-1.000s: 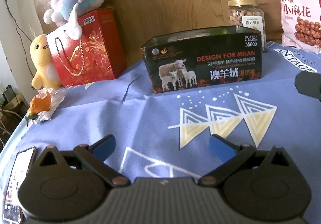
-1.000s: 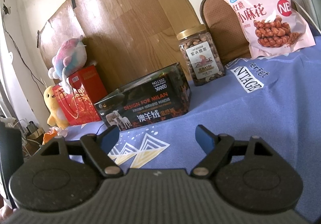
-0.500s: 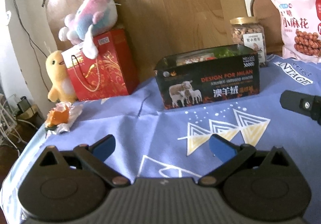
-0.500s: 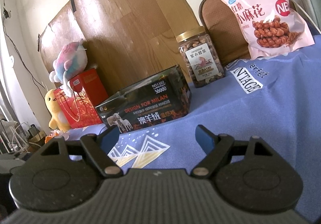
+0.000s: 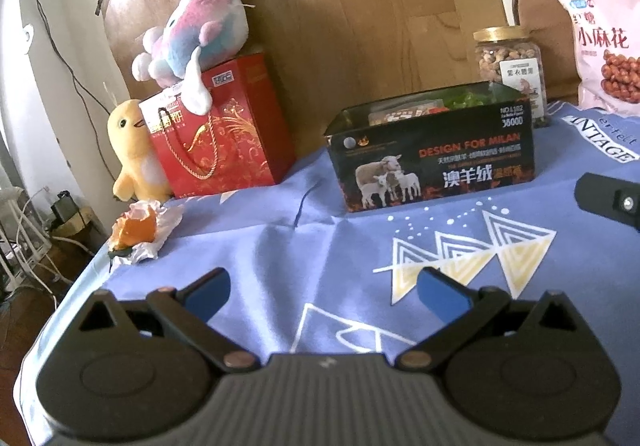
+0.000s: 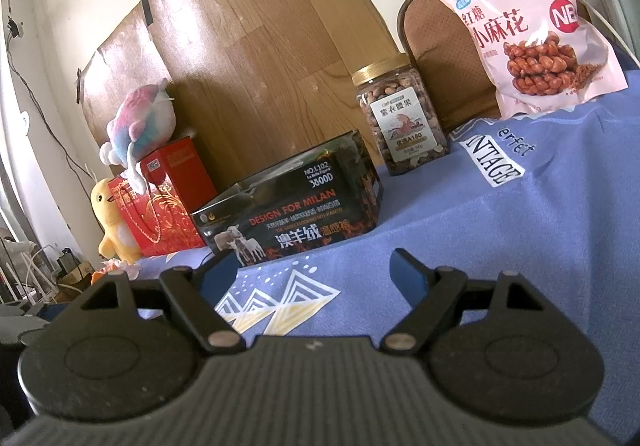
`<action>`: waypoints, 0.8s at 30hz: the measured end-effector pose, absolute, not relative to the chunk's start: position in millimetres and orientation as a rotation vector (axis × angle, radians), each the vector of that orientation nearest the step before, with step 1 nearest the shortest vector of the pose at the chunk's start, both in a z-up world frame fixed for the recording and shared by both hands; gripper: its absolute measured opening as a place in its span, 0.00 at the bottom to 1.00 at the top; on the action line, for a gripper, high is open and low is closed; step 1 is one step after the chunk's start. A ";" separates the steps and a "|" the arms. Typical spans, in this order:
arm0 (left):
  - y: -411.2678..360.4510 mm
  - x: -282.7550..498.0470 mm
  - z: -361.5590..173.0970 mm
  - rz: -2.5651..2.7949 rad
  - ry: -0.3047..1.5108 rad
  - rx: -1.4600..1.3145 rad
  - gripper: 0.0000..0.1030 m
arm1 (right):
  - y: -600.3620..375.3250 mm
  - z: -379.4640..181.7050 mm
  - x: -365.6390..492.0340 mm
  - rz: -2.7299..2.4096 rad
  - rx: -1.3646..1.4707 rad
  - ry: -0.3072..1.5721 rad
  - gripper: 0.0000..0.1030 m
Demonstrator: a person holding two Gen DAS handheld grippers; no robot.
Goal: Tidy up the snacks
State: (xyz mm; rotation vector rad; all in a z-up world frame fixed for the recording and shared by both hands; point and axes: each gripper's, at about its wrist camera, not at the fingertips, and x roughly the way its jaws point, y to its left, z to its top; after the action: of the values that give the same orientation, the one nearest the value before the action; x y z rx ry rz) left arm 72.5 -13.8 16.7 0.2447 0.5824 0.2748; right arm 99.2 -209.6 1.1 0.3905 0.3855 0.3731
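Note:
A black open box (image 5: 436,162) printed with sheep stands on the blue cloth, with snack packets inside; it also shows in the right wrist view (image 6: 292,214). Behind it stands a clear nut jar (image 5: 510,62) (image 6: 402,118) with a gold lid. A pink snack bag (image 5: 604,42) (image 6: 528,22) leans at the back right. My left gripper (image 5: 322,288) is open and empty, well in front of the box. My right gripper (image 6: 316,270) is open and empty, in front of the box. Part of the right gripper (image 5: 612,200) shows in the left wrist view.
A red gift bag (image 5: 220,130) with a plush toy (image 5: 192,42) on top stands at the back left, beside a yellow plush duck (image 5: 134,154). An orange wrapped piece (image 5: 140,234) lies near the table's left edge. A wooden board (image 6: 256,46) backs the table.
The left gripper has pulled back and turned left: the box looks smaller and farther right, and the phone at lower left is out of view. The right gripper has barely moved.

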 end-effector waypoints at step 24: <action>-20.5 78.1 4.1 0.272 0.660 0.295 1.00 | -209.4 1.4 98.9 0.374 0.391 0.385 0.83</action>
State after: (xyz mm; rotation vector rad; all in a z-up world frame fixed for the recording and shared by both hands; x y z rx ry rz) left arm 78.1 -20.5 4.1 0.2945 0.6605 0.2719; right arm 98.9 -209.4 1.4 0.3912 0.3851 0.3736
